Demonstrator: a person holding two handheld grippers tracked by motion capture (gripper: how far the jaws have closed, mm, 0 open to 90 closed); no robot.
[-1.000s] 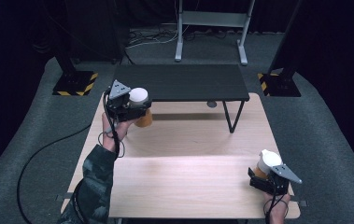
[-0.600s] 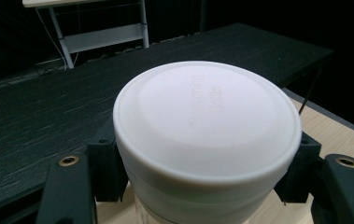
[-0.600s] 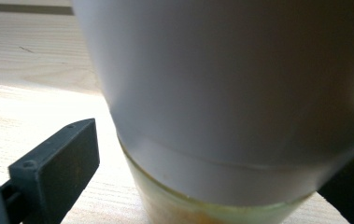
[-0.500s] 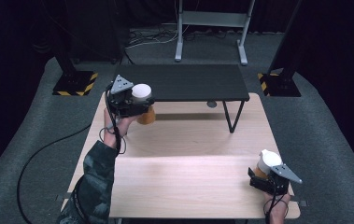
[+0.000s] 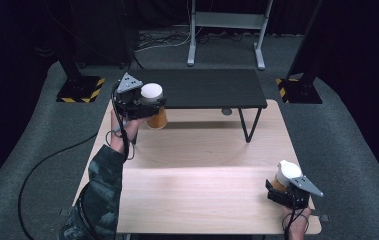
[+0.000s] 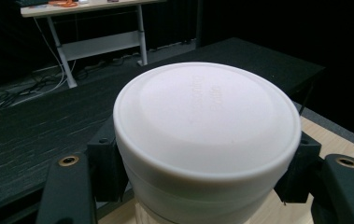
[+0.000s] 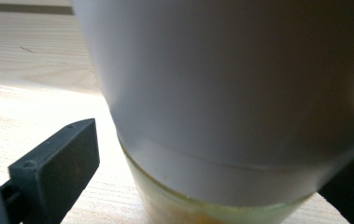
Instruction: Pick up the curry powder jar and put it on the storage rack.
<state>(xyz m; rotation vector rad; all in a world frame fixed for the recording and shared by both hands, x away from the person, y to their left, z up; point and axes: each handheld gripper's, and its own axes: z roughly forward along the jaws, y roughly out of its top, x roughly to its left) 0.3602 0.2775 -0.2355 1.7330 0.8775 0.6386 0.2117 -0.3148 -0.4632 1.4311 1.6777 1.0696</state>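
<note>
My left gripper (image 5: 146, 103) is shut on an orange jar with a white lid (image 5: 152, 92), held in the air at the near left corner of a low black table (image 5: 207, 87). In the left gripper view the white lid (image 6: 207, 126) sits between both black fingers (image 6: 105, 163), which press on its sides. A second white-lidded jar (image 5: 288, 172) stands on the wooden table (image 5: 202, 200) at the near right. My right gripper (image 5: 281, 189) is around it. In the right gripper view a gap shows between the left finger (image 7: 58, 163) and this jar (image 7: 230, 102).
The low black table stands on thin legs (image 5: 244, 127) across the far half of the wooden table. A cable (image 5: 52, 165) trails over the grey carpet at the left. Black stands with yellow-striped bases (image 5: 79, 90) flank the table. A metal frame (image 5: 224, 30) stands behind.
My left gripper has carried its jar up and away from me, toward the black table's edge. The right gripper and its jar have stayed still.
</note>
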